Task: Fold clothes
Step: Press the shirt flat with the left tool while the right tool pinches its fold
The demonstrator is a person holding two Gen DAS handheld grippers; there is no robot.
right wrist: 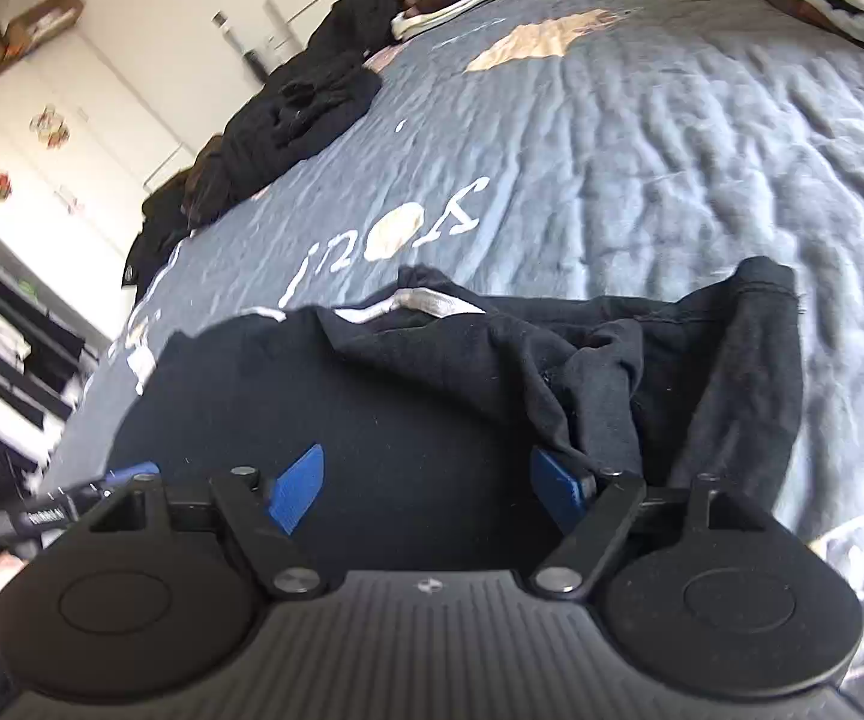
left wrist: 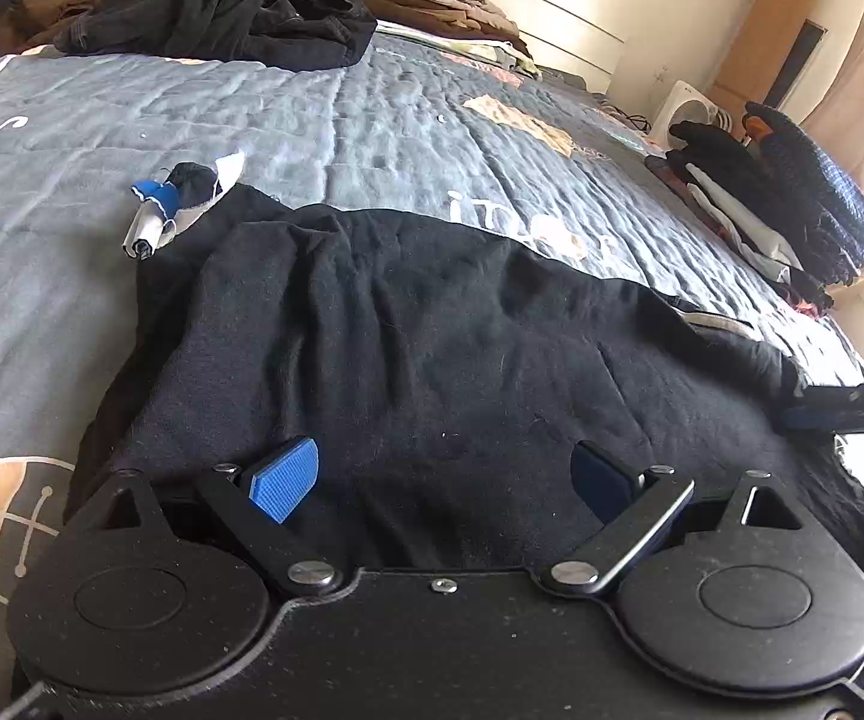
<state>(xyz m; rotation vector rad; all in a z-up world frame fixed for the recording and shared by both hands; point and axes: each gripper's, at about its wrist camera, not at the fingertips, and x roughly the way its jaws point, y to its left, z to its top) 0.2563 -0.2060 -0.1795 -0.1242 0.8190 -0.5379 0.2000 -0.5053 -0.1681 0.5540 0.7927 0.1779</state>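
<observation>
A black T-shirt (left wrist: 432, 330) lies spread and wrinkled on the bed's grey quilted cover (left wrist: 252, 114), one sleeve (right wrist: 750, 360) bunched at its right side. The left gripper (left wrist: 444, 480) and right gripper (right wrist: 426, 480) both hover over it with jaws wide and nothing between them. A small blue-and-white cloth bundle (left wrist: 174, 204) lies beside the shirt; rumpled dark clothes (left wrist: 222, 12) and folded stacks (left wrist: 780, 204) line the far edges.
</observation>
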